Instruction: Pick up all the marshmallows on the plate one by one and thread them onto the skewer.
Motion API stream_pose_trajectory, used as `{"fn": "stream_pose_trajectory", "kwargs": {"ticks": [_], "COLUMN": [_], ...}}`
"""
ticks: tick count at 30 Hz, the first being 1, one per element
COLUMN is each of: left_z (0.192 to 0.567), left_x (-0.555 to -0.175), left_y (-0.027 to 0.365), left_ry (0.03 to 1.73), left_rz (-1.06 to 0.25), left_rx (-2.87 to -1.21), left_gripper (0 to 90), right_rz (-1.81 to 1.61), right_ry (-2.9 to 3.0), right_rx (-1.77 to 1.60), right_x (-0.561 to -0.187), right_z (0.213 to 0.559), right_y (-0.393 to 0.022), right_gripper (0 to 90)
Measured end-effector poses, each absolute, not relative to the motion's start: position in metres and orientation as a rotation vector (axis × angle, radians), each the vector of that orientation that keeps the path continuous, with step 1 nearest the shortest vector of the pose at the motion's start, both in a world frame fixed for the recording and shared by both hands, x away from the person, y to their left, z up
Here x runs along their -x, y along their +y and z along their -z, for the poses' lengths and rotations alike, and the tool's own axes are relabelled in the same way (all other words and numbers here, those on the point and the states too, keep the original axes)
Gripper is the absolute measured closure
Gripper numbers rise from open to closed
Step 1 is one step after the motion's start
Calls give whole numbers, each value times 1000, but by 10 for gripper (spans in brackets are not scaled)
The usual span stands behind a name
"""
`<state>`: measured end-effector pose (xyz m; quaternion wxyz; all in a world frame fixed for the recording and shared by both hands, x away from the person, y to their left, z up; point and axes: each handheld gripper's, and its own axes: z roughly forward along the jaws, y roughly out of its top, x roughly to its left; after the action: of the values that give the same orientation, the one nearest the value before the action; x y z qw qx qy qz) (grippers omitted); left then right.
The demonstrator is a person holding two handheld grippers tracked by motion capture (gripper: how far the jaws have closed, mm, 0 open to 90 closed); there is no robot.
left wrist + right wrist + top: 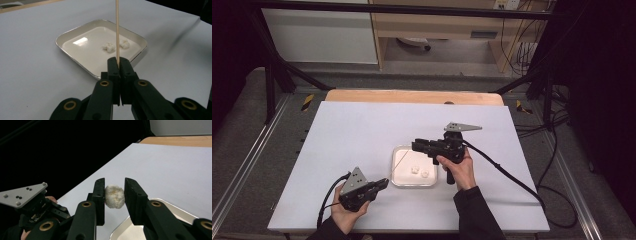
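Observation:
My left gripper [119,61] is shut on a thin wooden skewer [117,30] that points up and away from the jaws over a shallow square tray [75,32]. Two small white puffy pieces [108,47] [124,43] lie in the tray. In the high view the left gripper [384,182] sits at the tray's [394,181] near left corner. My right gripper [416,146] hovers over the tray's far edge. Its jaws [114,185] are shut on a round white puffy ball [114,196], held above the table.
The tray sits mid-table on a white sheet [352,140] with bare room to the left and far side. A wooden strip [412,96] runs along the far edge. The right gripper's cable [512,175] trails off to the right. Black frame posts [269,85] stand beyond the table.

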<state>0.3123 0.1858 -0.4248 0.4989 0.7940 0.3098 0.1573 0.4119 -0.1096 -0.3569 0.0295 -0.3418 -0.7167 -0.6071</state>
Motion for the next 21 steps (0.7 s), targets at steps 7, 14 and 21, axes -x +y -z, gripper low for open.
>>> {"fn": "stream_pose_trajectory", "kwargs": {"ticks": [7, 14, 21], "left_z": [425, 425, 425], "left_x": [-312, -312, -311], "left_y": [185, 185, 184], "left_ry": [746, 738, 723], "left_rz": [-382, -384, -390], "left_rx": [-1925, -1927, -1929], "left_gripper": [884, 885, 885], "right_rz": [1859, 1840, 1801], "right_ry": [-2180, -2168, -2148], "right_rx": [1045, 1030, 1002], "right_x": [-415, -415, -415], "right_z": [361, 364, 368], "right_y": [-106, -104, -101], "right_gripper": [719, 719, 727]}}
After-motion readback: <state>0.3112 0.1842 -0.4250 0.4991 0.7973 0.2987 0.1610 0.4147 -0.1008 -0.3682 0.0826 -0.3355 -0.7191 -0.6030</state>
